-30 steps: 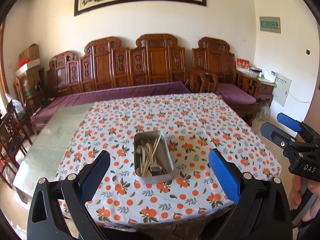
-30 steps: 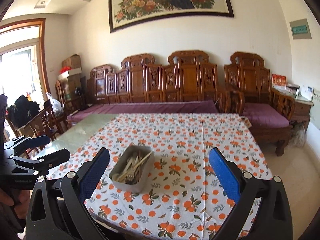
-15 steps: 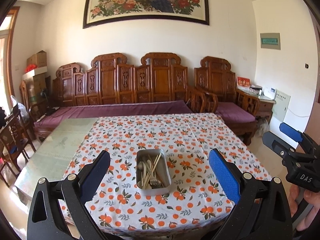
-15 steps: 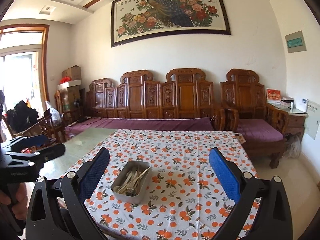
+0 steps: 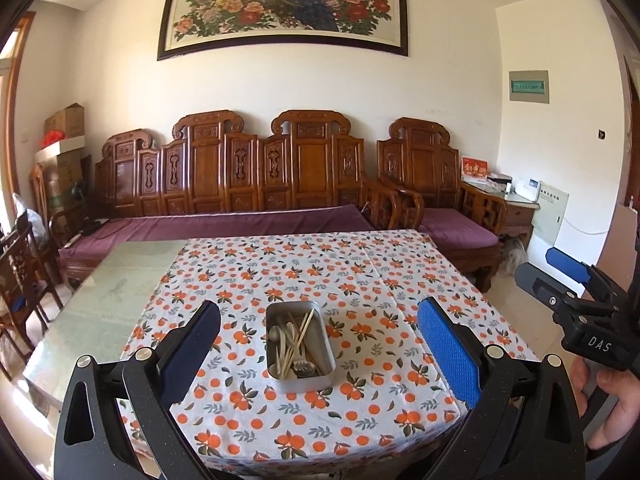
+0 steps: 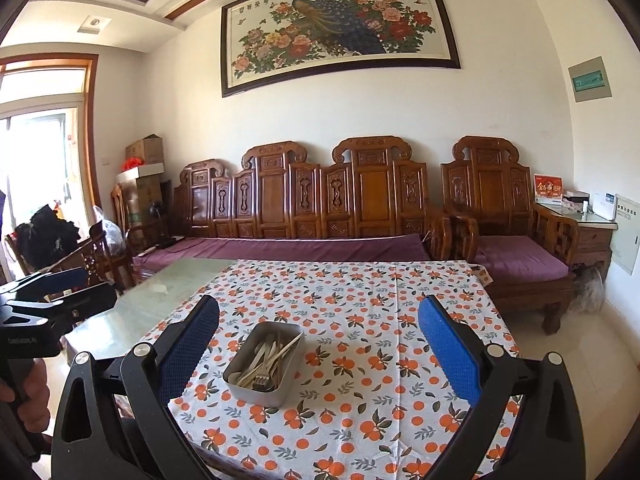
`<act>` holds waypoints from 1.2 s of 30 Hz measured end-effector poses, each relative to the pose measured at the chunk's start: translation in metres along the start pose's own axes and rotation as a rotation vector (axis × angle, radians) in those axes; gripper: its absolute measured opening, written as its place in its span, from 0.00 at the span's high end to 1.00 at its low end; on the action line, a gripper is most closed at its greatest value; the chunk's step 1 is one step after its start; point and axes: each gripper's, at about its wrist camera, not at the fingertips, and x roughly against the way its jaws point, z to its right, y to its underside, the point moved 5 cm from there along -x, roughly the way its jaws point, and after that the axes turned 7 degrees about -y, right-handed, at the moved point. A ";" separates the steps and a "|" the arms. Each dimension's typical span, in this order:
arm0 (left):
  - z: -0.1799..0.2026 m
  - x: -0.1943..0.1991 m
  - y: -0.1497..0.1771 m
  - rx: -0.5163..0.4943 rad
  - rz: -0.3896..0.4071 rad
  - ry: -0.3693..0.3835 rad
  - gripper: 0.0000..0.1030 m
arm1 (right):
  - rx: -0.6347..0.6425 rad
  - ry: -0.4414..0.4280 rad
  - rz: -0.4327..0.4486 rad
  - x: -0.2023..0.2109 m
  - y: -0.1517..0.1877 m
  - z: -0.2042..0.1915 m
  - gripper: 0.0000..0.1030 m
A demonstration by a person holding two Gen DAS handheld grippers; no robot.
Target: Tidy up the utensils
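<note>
A rectangular metal tin [image 5: 300, 346] [image 6: 264, 364] stands near the front of a table [image 5: 360, 276] [image 6: 360, 304] covered with an orange-patterned cloth. Inside it lie several pale utensils [image 5: 298, 344] [image 6: 266, 360]: spoons, thin sticks and a metal fork. My left gripper [image 5: 318, 354] hangs open, back from the table's front edge and well short of the tin, with nothing between its blue pads. My right gripper [image 6: 318, 354] is open too, also clear of the tin, and shows at the right edge [image 5: 560, 276] of the left wrist view, held by a hand.
The left part of the table is bare glass [image 5: 112, 288] [image 6: 160, 296]. Behind it runs a carved wooden sofa [image 5: 256, 184] [image 6: 312, 204] with purple cushions, and a matching armchair [image 6: 504, 232]. Dark wooden chairs [image 5: 20, 280] stand at the left.
Both grippers have risen and tilted upward over the last second, so the table and tin sit lower and smaller in view and more wall and painting shows. Both stayed open.
</note>
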 end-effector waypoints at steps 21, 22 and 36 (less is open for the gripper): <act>-0.004 -0.002 0.003 0.019 -0.002 -0.011 0.08 | 0.000 -0.005 -0.003 -0.001 0.002 -0.006 0.03; -0.004 -0.002 0.003 0.019 -0.002 -0.012 0.08 | -0.001 -0.005 -0.003 -0.001 0.002 -0.005 0.03; -0.005 -0.001 0.002 0.020 -0.001 -0.015 0.08 | -0.002 -0.005 -0.005 -0.003 0.004 -0.006 0.03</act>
